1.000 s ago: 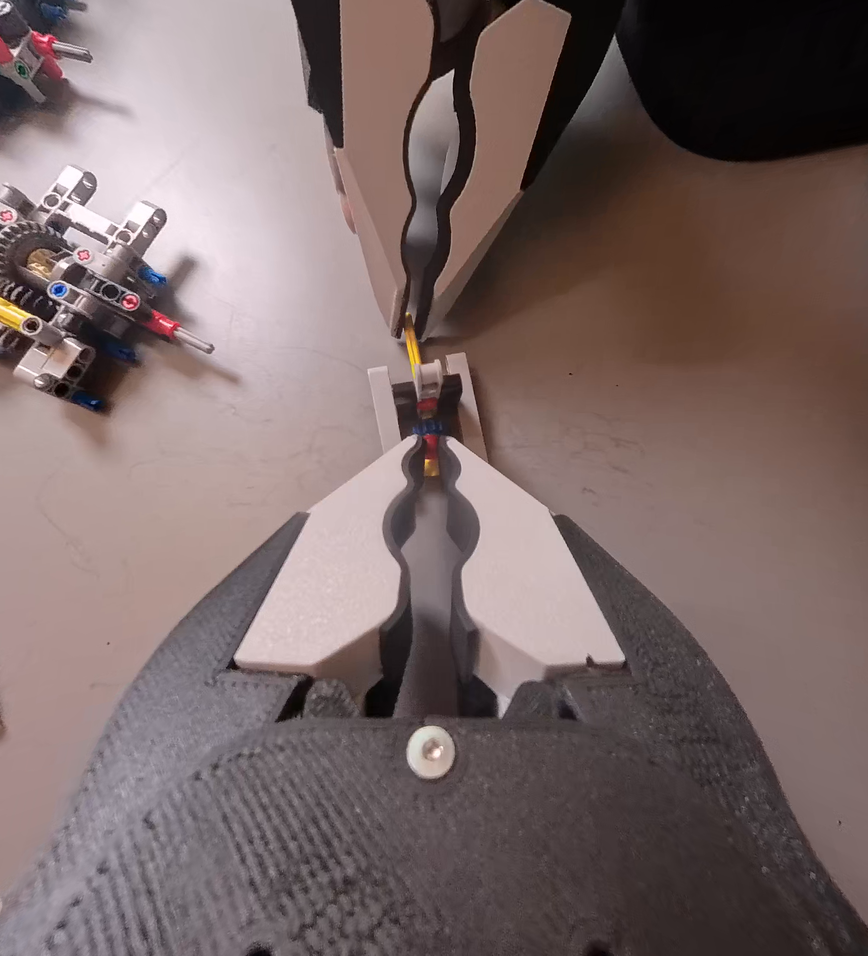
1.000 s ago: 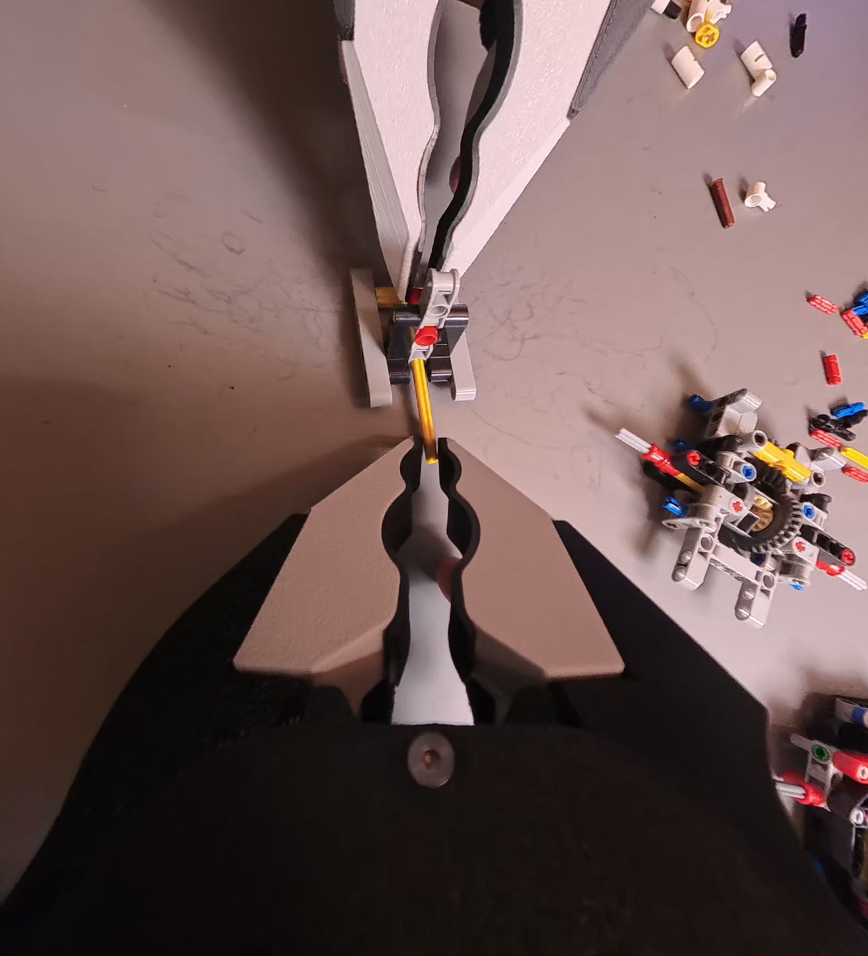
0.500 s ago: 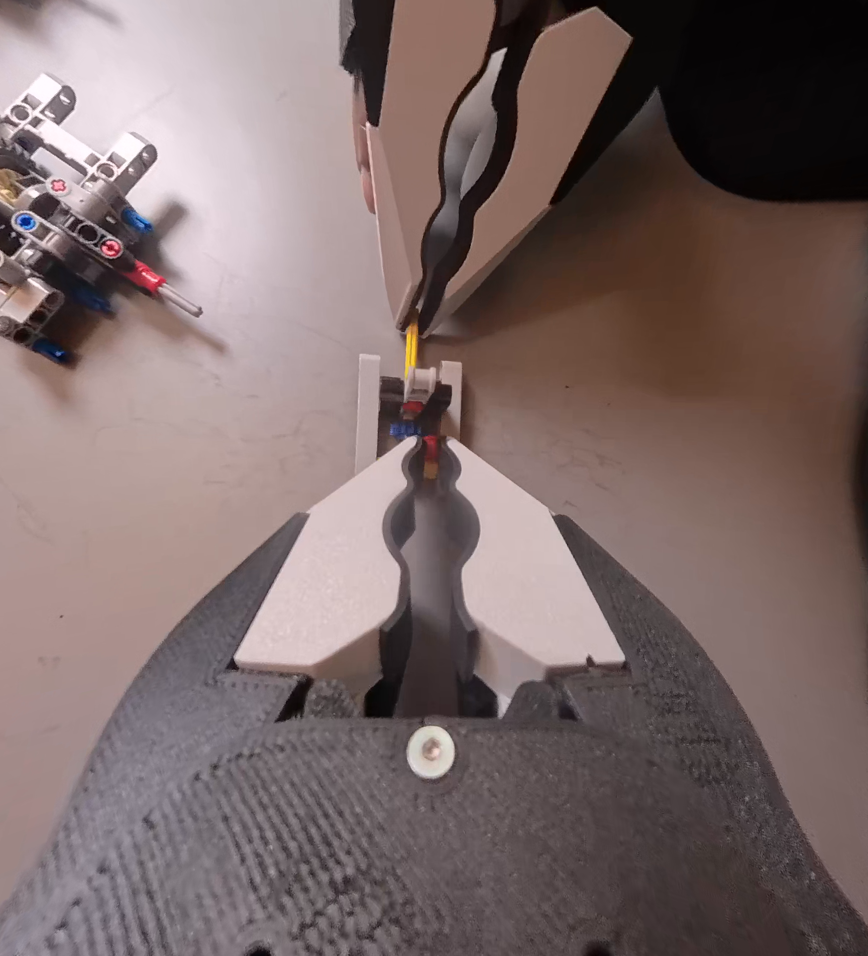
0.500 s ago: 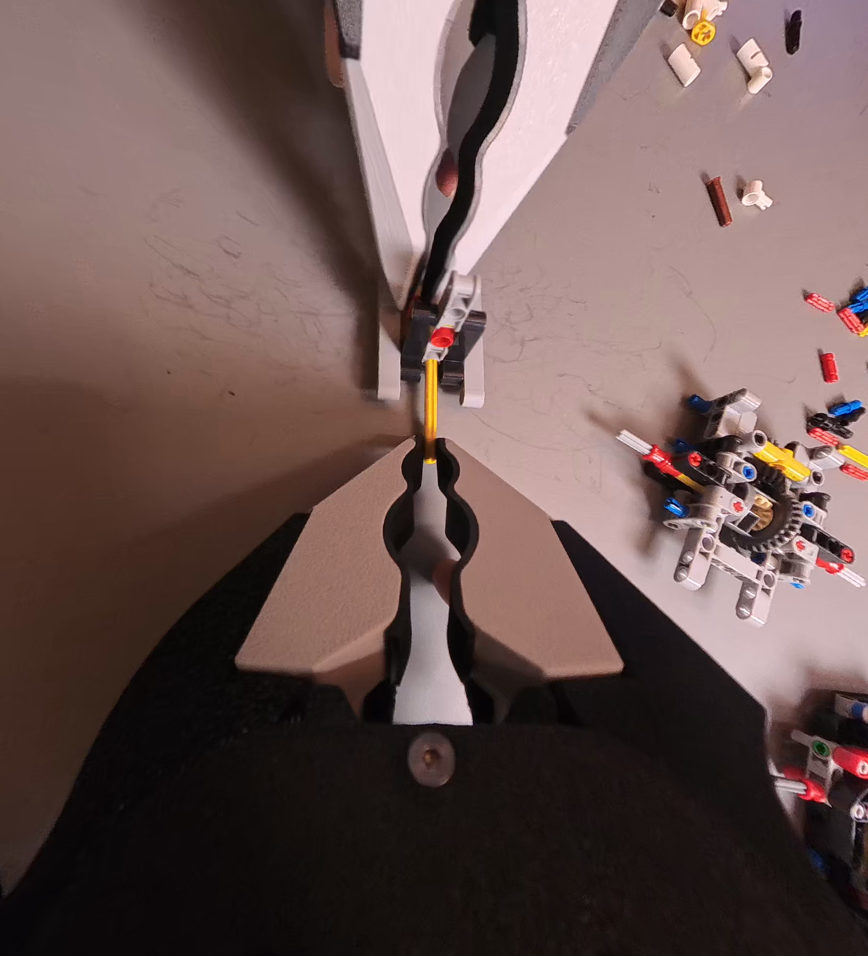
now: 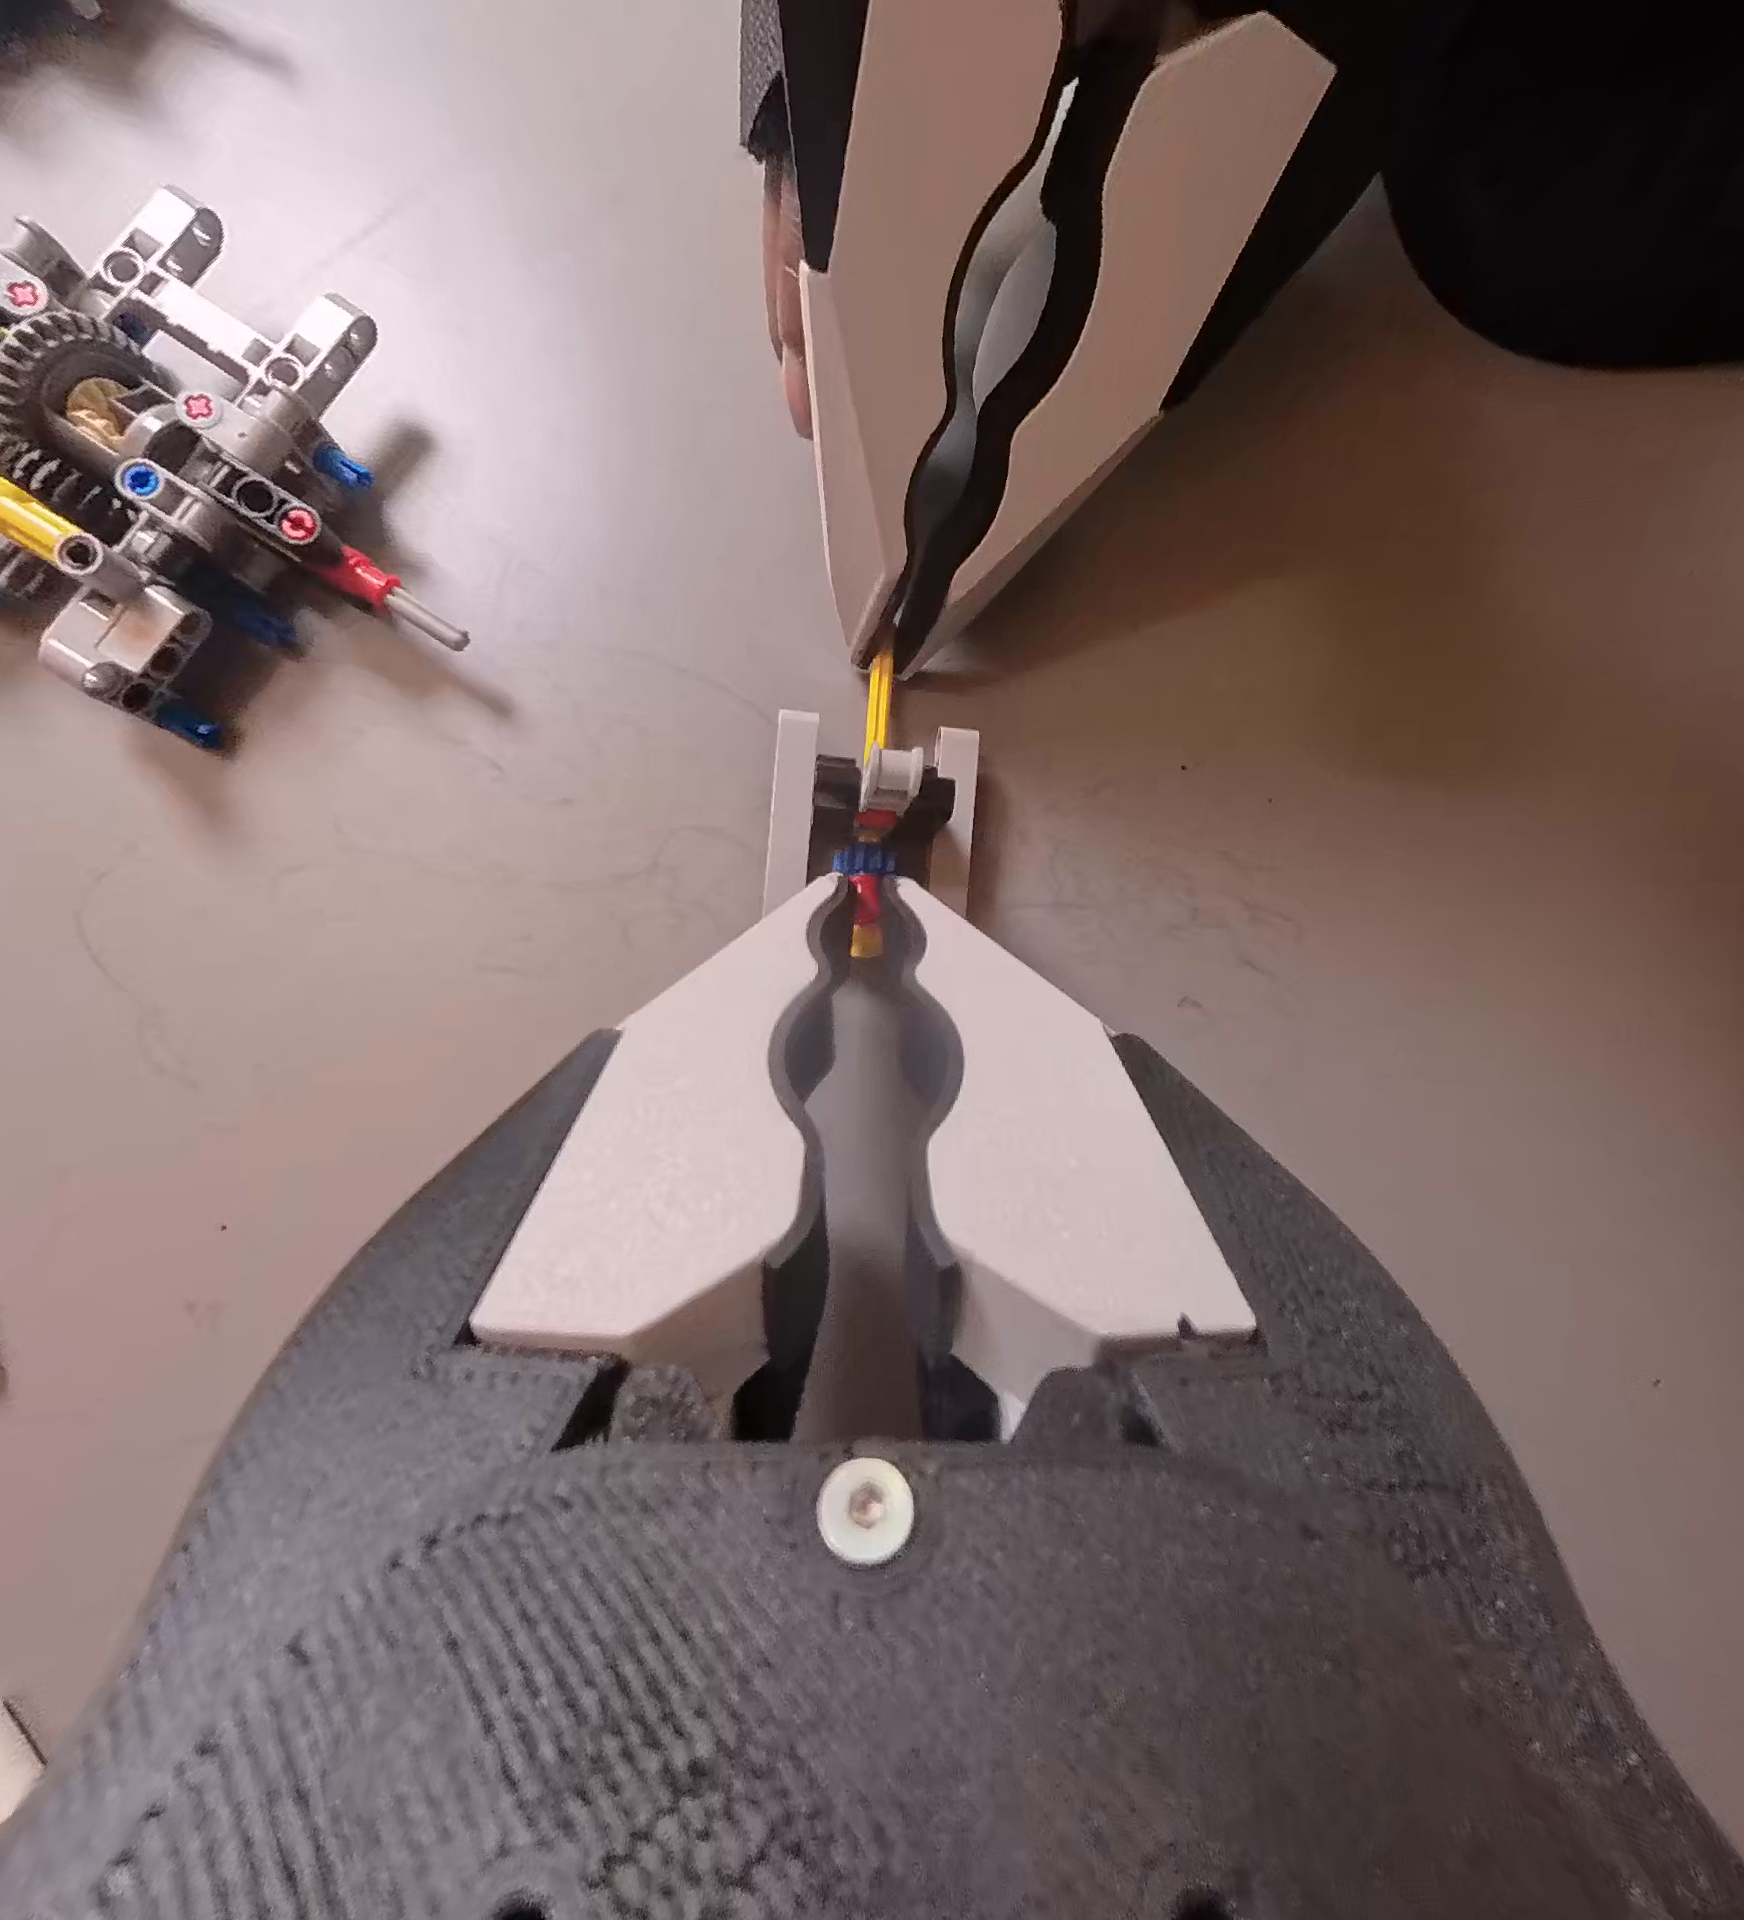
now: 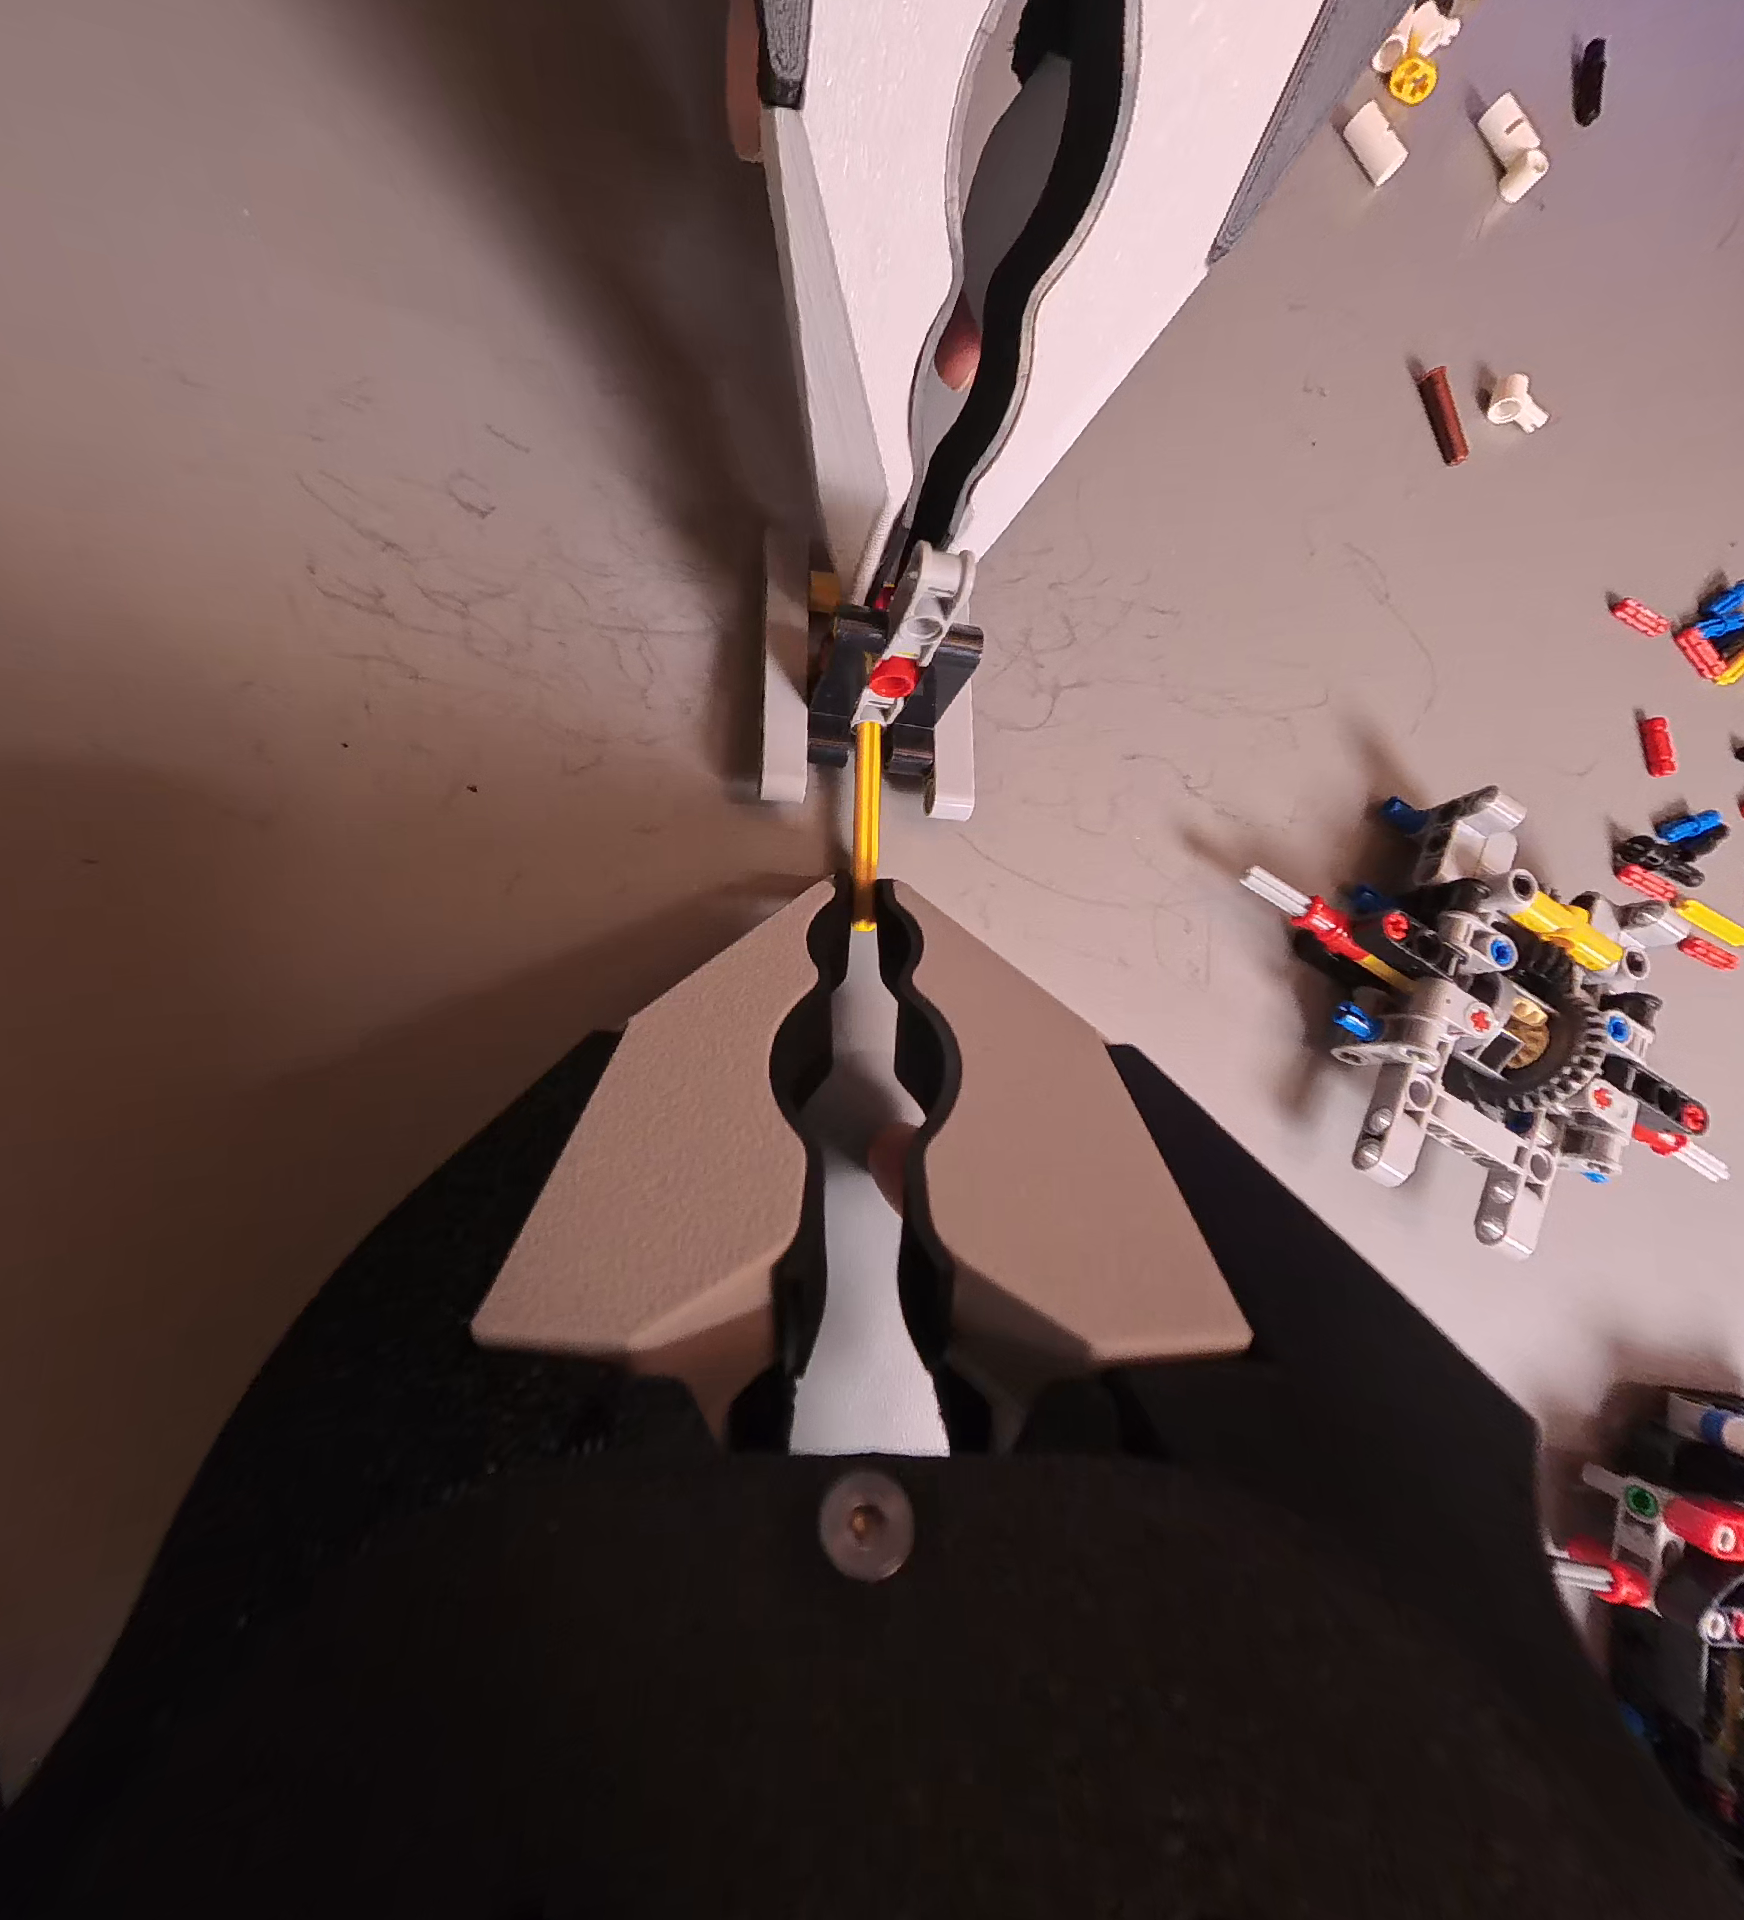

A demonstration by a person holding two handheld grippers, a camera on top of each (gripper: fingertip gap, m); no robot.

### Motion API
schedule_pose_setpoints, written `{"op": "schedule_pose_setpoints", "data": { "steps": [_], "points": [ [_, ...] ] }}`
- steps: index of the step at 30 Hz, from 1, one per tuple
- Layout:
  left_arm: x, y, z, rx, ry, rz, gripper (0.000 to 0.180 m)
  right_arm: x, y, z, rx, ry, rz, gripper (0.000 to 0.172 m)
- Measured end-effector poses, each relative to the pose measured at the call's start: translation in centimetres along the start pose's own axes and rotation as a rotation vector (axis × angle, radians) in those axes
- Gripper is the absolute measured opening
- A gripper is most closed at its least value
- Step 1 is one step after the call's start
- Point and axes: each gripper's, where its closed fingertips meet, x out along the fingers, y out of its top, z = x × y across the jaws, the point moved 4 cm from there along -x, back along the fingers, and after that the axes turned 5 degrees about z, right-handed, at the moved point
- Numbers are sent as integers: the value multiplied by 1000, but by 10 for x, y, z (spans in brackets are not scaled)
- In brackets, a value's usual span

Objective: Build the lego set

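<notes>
My right claw pinches the yellow rod. My left claw, at twelve o'clock from it, pinches the red-and-yellow end of the little brick frame. I think I must hold both straight and go slowly.

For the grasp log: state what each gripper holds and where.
Left gripper: the small assembly's red-and-yellow end. Right gripper: the yellow axle's free end.
</notes>
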Motion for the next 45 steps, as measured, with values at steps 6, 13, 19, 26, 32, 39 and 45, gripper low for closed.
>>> {"op": "schedule_pose_setpoints", "data": {
  "steps": [6,13,19,26,32,39,45],
  "points": [
    [1,-1,1,-18,-16,8,3,0,0,0,-2,-1,1,3],
    [0,-2,-6,-59,-48,50,3,0,0,0,-3,4,8,3],
    [0,-3,-10,-31,-111,69,3,0,0,0,-13,3,8,3],
    [0,-4,-7,-13,-149,77,3,0,0,0,-13,4,12,3],
    [-1,-5,-1,-66,-175,125,3,0,0,0,-11,2,8,3],
    [1,-6,-2,-69,-135,139,3,0,0,0,-13,2,9,2],
    [-1,-5,-3,-50,-109,142,3,0,0,0,-14,2,8,3]
  ]
}}
